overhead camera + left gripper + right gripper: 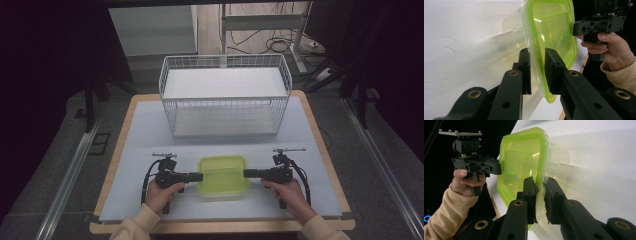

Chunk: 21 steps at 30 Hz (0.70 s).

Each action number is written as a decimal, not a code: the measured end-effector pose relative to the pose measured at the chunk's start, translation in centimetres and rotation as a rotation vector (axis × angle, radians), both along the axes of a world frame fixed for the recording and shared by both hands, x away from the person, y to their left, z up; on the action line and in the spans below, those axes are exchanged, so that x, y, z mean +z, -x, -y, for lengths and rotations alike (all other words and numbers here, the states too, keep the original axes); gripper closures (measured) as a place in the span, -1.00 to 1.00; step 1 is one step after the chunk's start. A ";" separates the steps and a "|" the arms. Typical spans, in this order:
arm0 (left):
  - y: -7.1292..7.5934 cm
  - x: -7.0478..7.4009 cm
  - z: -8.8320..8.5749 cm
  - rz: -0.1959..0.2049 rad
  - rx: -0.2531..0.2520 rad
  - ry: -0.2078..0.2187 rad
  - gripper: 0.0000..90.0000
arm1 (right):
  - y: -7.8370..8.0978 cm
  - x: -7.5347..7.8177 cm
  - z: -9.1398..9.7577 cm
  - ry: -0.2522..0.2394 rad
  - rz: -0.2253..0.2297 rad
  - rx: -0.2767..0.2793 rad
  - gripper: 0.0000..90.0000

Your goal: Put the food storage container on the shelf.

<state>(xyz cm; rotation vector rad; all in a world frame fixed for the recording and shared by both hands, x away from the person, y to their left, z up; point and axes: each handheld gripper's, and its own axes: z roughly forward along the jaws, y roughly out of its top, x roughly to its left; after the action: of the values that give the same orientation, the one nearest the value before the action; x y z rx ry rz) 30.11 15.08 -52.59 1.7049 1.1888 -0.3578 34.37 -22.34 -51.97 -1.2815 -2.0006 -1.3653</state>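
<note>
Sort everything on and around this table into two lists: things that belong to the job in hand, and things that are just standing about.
In the job:
- green-lidded container
- left tool, clamped on its rim
- right tool, clamped on the opposite rim

Standing about:
- white wire basket
- table
- cables on the floor

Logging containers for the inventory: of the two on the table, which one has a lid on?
The clear box with the green lid, gripped at both ends by the tongs; the white wire basket behind it is open-topped.
</note>
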 end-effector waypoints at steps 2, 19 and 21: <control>0.0 0.1 -0.1 0.002 0.001 0.001 0.74 | 0.0 0.1 0.0 -0.005 -0.002 0.003 0.81; 0.3 0.7 -0.4 0.031 0.010 0.020 0.81 | 0.2 0.6 0.0 -0.015 0.017 0.009 0.84; 0.3 0.7 -0.4 0.032 0.010 0.021 0.81 | 0.2 0.8 0.0 -0.016 0.023 0.007 0.84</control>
<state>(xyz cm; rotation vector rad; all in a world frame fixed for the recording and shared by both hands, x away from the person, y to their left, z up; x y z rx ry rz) 29.84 15.43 -51.84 1.6801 1.1658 -0.3344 34.14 -22.32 -51.17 -1.2566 -2.0027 -1.3963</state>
